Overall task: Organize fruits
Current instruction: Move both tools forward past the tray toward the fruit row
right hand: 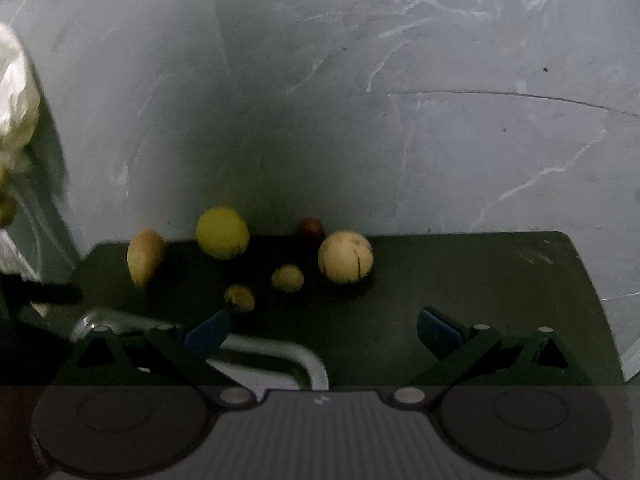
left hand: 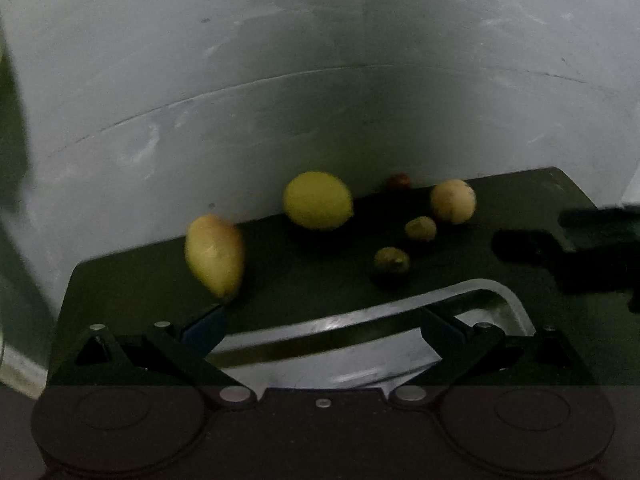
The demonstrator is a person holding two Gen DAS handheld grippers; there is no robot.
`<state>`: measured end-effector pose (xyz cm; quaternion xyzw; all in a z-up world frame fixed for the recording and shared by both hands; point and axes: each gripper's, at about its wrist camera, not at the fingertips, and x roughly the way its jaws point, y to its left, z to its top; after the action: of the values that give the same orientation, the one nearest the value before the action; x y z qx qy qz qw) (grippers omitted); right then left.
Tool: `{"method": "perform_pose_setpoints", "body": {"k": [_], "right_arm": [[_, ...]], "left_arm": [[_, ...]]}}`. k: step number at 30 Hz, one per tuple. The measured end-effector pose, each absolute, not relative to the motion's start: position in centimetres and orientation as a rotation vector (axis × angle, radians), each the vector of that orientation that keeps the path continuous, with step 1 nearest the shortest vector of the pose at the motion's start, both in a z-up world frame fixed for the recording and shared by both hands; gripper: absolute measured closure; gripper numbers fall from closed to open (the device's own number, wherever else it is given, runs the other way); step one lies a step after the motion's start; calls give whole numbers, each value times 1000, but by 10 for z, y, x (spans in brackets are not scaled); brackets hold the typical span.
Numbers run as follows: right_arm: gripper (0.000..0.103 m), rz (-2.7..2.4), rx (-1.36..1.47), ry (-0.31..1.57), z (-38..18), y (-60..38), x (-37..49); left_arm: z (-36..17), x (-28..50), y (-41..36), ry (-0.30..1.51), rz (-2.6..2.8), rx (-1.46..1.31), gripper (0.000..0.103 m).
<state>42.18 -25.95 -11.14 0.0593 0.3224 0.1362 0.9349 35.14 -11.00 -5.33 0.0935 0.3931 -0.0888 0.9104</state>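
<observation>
Several fruits lie on a dark table [left hand: 320,280] against a grey wall. A yellow pear-shaped fruit [left hand: 215,254] [right hand: 144,256] is at the left. A round yellow lemon [left hand: 318,200] [right hand: 222,233] sits behind it. A pale round fruit [left hand: 453,201] [right hand: 346,256] is at the right, with a small reddish fruit [left hand: 398,181] [right hand: 311,227] by the wall. Two small green-yellow fruits [left hand: 420,229] [left hand: 392,260] [right hand: 287,278] [right hand: 239,298] lie in the middle. A metal tray [left hand: 500,300] [right hand: 312,364] is nearest. My left gripper [left hand: 324,330] hangs open over the tray. My right gripper [right hand: 324,330] is open with nothing in it, over the table right of the tray.
The right gripper's dark body [left hand: 580,248] enters the left wrist view from the right. A crumpled white plastic bag [right hand: 16,92] hangs at the far left of the right wrist view. The table's right part [right hand: 480,280] is bare dark surface. The wall stands close behind the fruits.
</observation>
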Motion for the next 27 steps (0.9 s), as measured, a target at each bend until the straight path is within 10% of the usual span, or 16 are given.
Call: {"method": "perform_pose_setpoints", "body": {"k": [17,27], "right_arm": [[31,391,367,824,-142,-258,498],[48,405,398,859,-152,-254,514]], "left_arm": [[-83,390,-148,793,-306,316,2],[-87,402,-151,812,-341,290,20]]}}
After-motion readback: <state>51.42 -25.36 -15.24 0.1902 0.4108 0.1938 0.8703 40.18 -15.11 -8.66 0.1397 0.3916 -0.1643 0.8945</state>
